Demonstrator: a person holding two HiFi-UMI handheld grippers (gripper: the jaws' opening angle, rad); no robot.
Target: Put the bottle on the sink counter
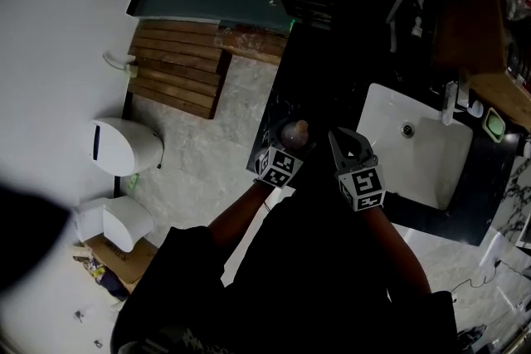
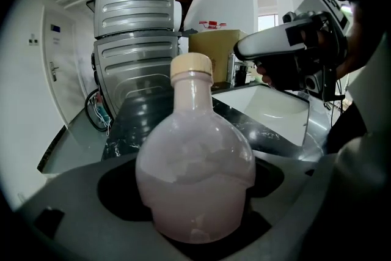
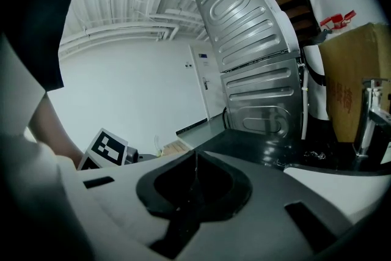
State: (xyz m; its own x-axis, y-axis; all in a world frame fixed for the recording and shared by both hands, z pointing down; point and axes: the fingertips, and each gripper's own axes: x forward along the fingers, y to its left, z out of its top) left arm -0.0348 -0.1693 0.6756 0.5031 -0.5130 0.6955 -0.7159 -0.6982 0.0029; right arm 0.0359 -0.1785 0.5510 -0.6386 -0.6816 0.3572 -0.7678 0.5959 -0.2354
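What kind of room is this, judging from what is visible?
Probably a bathroom or washroom: a white sink with a tap is set in a dark counter, and a slatted wooden mat lies on the floor.

Looking steeply down, I see my left gripper (image 1: 289,142) carrying a pale, round-bodied bottle (image 1: 295,132) at its front, cap towards the dark counter (image 1: 323,83). My right gripper (image 1: 347,147) is just beside it, its dark jaws pointing at the counter strip next to the white sink (image 1: 431,166). Each gripper shows a square-marker cube facing up. A faucet (image 1: 449,104) stands at the sink's far rim, and a green soap dish (image 1: 494,124) lies beyond it. On the floor to the left are a wooden slatted mat (image 1: 178,66), a white rounded bin (image 1: 124,145) and a cardboard box (image 1: 116,259).
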